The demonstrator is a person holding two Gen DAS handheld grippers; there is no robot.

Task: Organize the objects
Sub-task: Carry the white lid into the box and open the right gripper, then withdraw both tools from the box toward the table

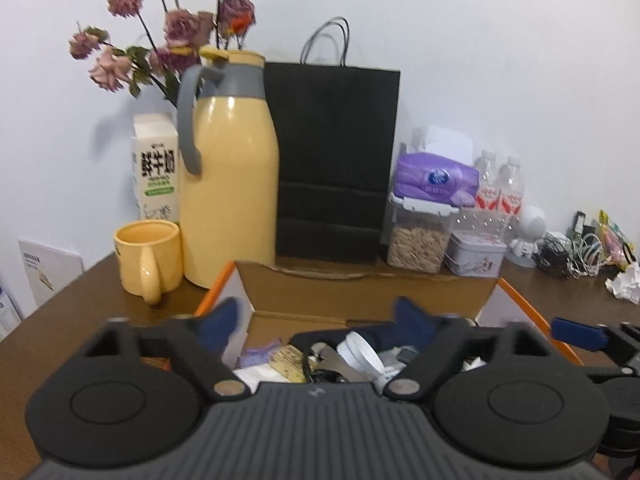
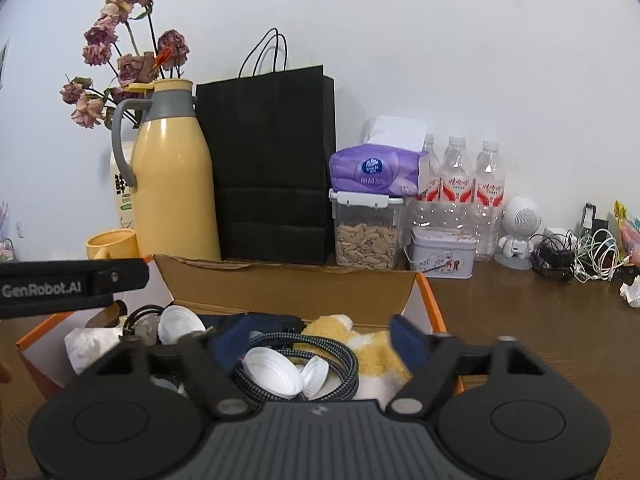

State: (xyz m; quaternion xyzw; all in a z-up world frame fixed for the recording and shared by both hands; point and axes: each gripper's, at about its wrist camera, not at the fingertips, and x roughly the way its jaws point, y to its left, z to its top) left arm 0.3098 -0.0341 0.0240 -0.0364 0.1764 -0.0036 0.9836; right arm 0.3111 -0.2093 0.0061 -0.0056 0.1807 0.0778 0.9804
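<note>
An open cardboard box [image 1: 360,292] with orange sides sits on the brown table, full of loose items. In the left wrist view I see a white round lid [image 1: 362,354], a purple packet [image 1: 256,356] and a dark pouch inside it. The right wrist view shows a coiled braided cable [image 2: 344,356], white shell-like lids [image 2: 272,372] and a yellow plush [image 2: 368,344] in the box [image 2: 280,284]. My left gripper [image 1: 320,320] hangs open over the box, holding nothing. My right gripper [image 2: 318,342] is also open and empty, just above the cable.
Behind the box stand a yellow thermos [image 1: 230,184], a yellow mug [image 1: 148,256], a milk carton [image 1: 156,168], a black paper bag [image 1: 334,160], a seed container [image 2: 366,236], a tin [image 2: 440,254] and water bottles [image 2: 456,188]. Tangled cables [image 2: 580,256] and crumpled paper [image 1: 626,284] lie at the right.
</note>
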